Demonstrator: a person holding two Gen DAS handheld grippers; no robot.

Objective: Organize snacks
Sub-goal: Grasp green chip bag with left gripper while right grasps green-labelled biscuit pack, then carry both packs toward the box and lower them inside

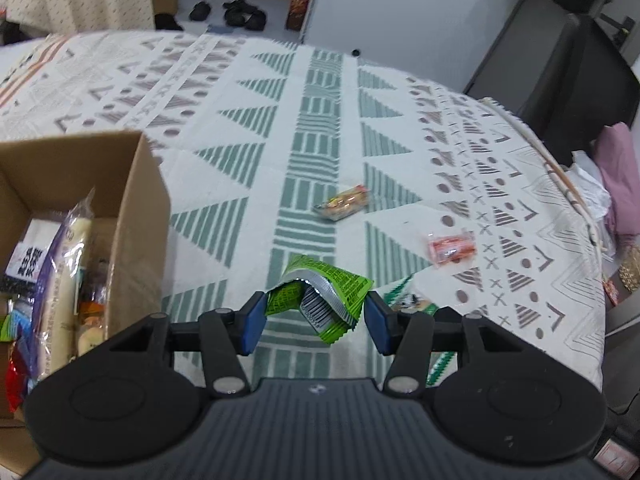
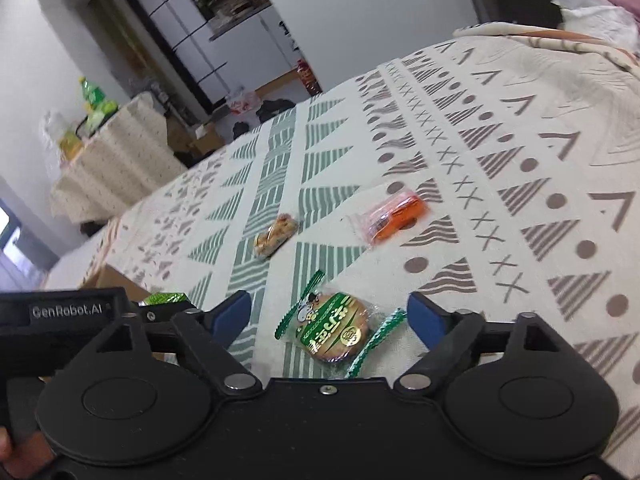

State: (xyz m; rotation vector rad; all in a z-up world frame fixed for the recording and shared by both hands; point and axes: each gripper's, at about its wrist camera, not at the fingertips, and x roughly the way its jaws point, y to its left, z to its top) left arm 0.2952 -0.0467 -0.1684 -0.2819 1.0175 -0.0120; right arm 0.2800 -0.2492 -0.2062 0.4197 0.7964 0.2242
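My left gripper (image 1: 316,316) is shut on a crumpled green snack packet (image 1: 320,292), held off the patterned tablecloth (image 1: 240,120), just right of an open cardboard box (image 1: 136,200) that holds several snacks. My right gripper (image 2: 330,304) stands open over a round biscuit in a green-edged wrapper (image 2: 336,328), which lies on the cloth between its fingers, untouched. Farther out lie an orange packet (image 2: 396,216) and a small yellowish snack (image 2: 276,234). In the left wrist view the same two are the orange packet (image 1: 452,248) and the yellowish snack (image 1: 344,202).
The left gripper's black body (image 2: 68,312) with its green packet (image 2: 164,299) fills the lower left of the right wrist view. The table's right edge (image 1: 576,200) drops toward pink cloth (image 1: 616,176). A second covered table (image 2: 112,160) with bottles stands beyond.
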